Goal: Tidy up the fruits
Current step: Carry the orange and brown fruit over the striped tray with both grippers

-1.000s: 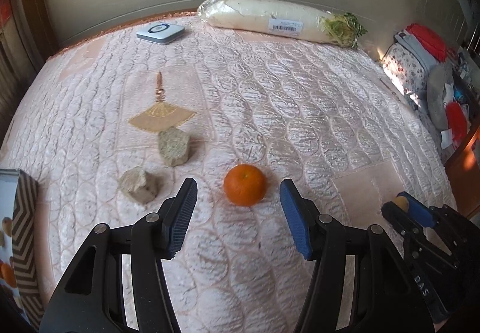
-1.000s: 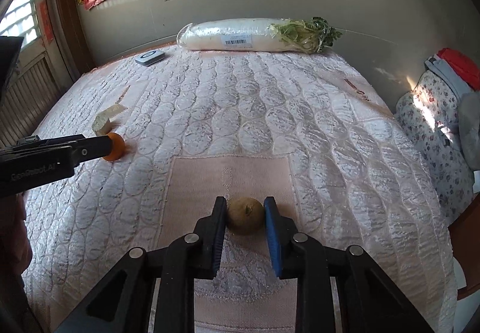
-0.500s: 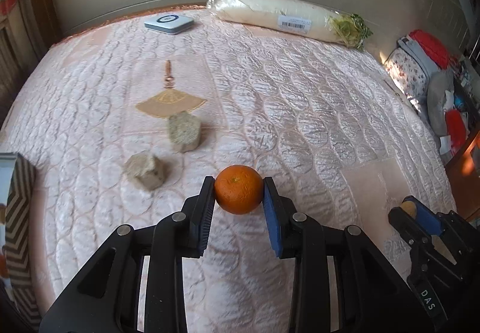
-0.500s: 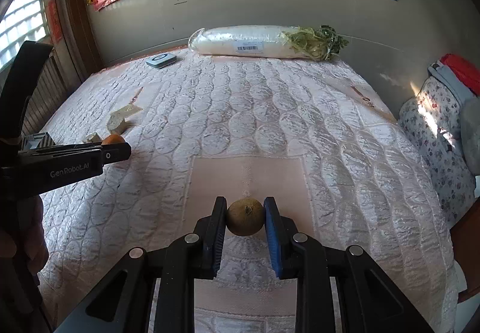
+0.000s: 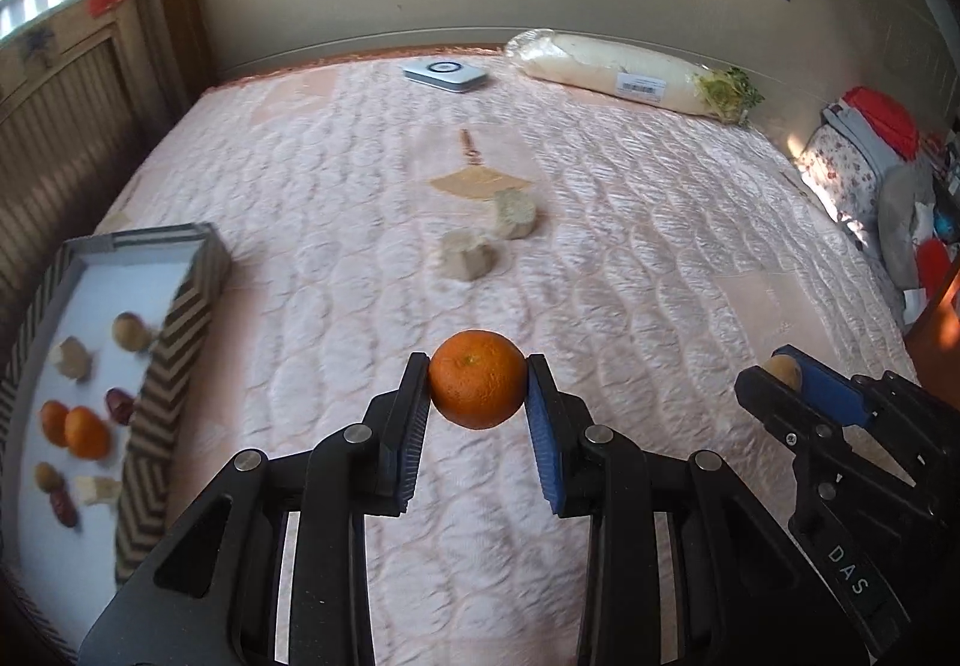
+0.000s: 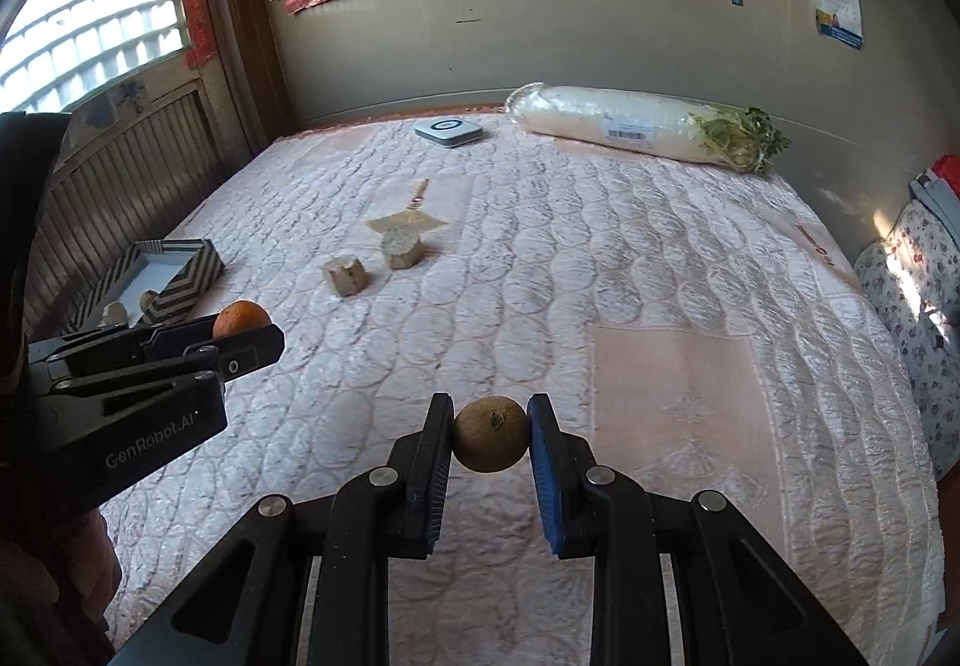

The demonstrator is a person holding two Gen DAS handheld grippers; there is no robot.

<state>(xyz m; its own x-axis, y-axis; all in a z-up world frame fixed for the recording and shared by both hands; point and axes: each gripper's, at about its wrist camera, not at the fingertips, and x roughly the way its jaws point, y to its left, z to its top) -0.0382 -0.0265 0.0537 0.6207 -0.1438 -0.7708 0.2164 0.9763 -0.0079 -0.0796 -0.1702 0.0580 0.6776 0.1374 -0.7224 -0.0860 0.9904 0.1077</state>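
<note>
Your left gripper now clamps the orange, which sat free between wide jaws a second ago; the jaws have just been closing on it. The fruit is lifted clear of the quilt. The patterned box, before only a sliver at the left edge, now fills the lower left of the left wrist view. Your right gripper holds its brown fruit raised off the quilt.

Open quilted bed across centre and right, nothing standing there. Two beige blocks close together mid-bed, near a flat fan-shaped charm; box at left edge, walls raised, floor part-filled with fruit. Along far wall a white device and wrapped radish; clothes pile off right edge.
</note>
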